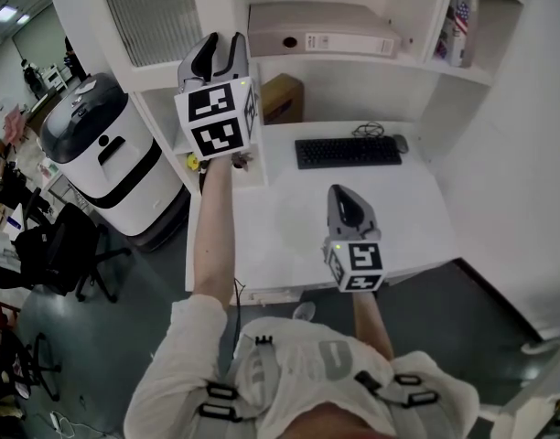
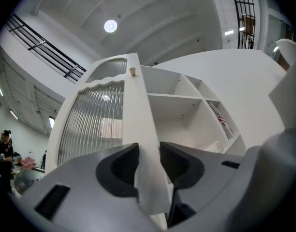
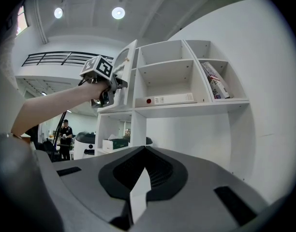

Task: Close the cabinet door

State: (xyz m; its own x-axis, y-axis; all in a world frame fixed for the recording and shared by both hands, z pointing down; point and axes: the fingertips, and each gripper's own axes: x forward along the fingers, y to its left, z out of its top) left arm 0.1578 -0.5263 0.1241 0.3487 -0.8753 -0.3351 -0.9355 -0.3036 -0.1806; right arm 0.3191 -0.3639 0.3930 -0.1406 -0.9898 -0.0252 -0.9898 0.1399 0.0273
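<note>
Right hand-held gripper (image 3: 140,182) closed, empty; left hand-held gripper (image 2: 149,153) tight on 1 cabinet door (image 2: 136,105).

R gripper (image 3: 140,175) fingers together, nothing btwn; L gripper (image 3: 120,84) at cabinet door (image 3: 129,62) edge, upper left.

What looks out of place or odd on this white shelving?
The cabinet door stands swung out from the shelving rather than shut, and the left gripper is clamped on its edge. Nothing else looks askew, spilled or damaged.
</note>
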